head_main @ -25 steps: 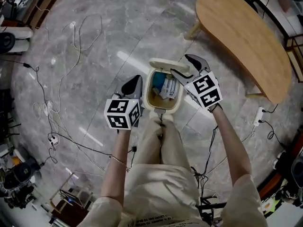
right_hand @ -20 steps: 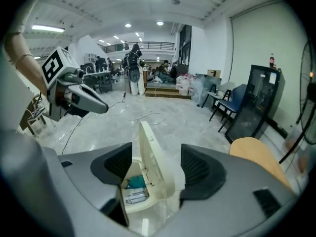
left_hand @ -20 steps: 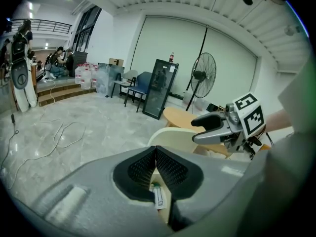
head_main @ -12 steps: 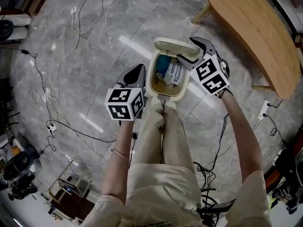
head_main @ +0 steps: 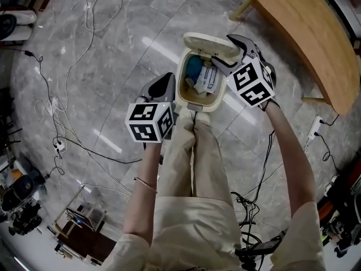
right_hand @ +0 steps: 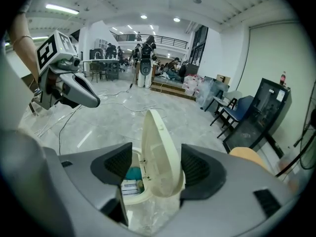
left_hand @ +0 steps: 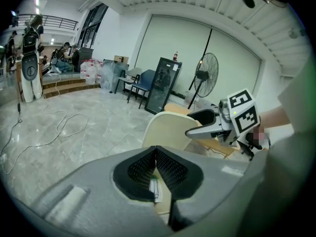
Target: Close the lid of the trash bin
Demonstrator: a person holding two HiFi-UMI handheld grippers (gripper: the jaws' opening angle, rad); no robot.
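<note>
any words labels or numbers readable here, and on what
None can be read.
left cube, right cube: black-and-white square patterns, no letters.
white box in the trash bin: print too small to read.
bottle on the black cabinet: label too small.

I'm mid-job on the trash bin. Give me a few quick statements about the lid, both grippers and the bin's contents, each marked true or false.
1. The lid of the trash bin is already shut. False: it stands open and upright.
2. The right gripper has its jaws apart, with the lid between them. True.
3. The left gripper grips the bin's rim. False: its jaws are together on nothing, beside the bin.
4. There is trash in the bin. True.
</note>
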